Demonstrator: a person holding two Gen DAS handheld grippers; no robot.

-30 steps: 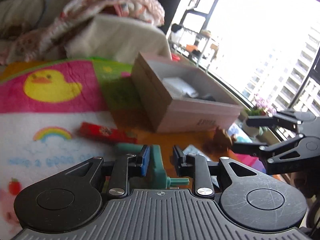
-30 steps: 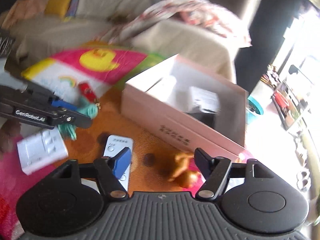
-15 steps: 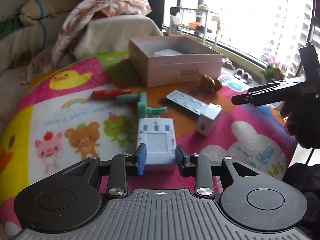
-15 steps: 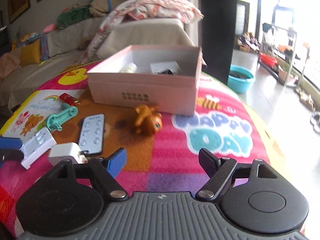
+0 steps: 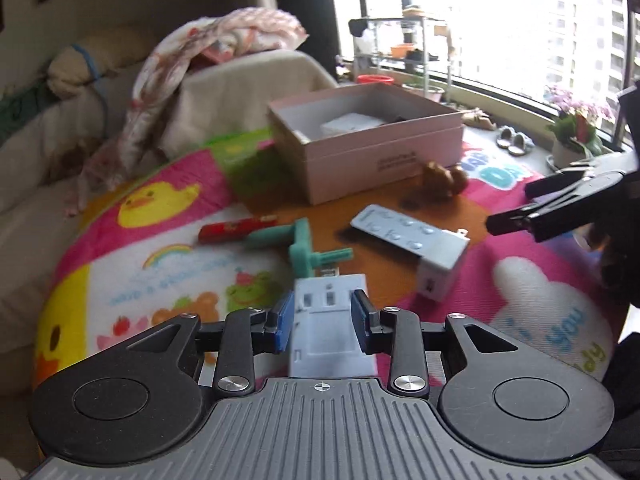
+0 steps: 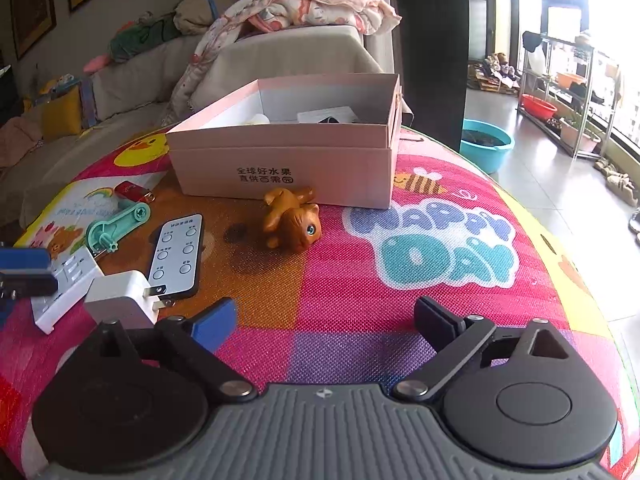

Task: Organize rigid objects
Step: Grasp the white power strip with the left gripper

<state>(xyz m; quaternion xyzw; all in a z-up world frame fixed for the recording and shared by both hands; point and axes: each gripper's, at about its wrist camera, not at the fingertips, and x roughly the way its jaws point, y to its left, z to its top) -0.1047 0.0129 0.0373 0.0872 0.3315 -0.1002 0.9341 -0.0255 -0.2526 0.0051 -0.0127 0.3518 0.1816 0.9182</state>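
My left gripper [image 5: 322,322] is closed around a white battery charger [image 5: 330,328] lying on the colourful mat; it shows at the left edge of the right wrist view [image 6: 60,284]. My right gripper [image 6: 324,322] is open and empty above the mat's near side. A pink cardboard box [image 6: 280,160] stands open at the back, with white items inside. Loose on the mat: a brown toy cat [image 6: 294,218], a white remote [image 6: 178,256], a white plug adapter [image 6: 120,298], a teal plastic crank [image 6: 116,226] and a red lighter [image 6: 130,191].
A sofa with a blanket [image 6: 304,6] lies behind the mat. To the right the floor holds a teal basin [image 6: 486,142] and a metal rack [image 6: 560,92] by the window. The mat's edge [image 6: 560,240] drops off at the right.
My left gripper pulled back from the teal crank and came around the white charger. My right gripper drew back from the box toward the mat's near edge, still open.
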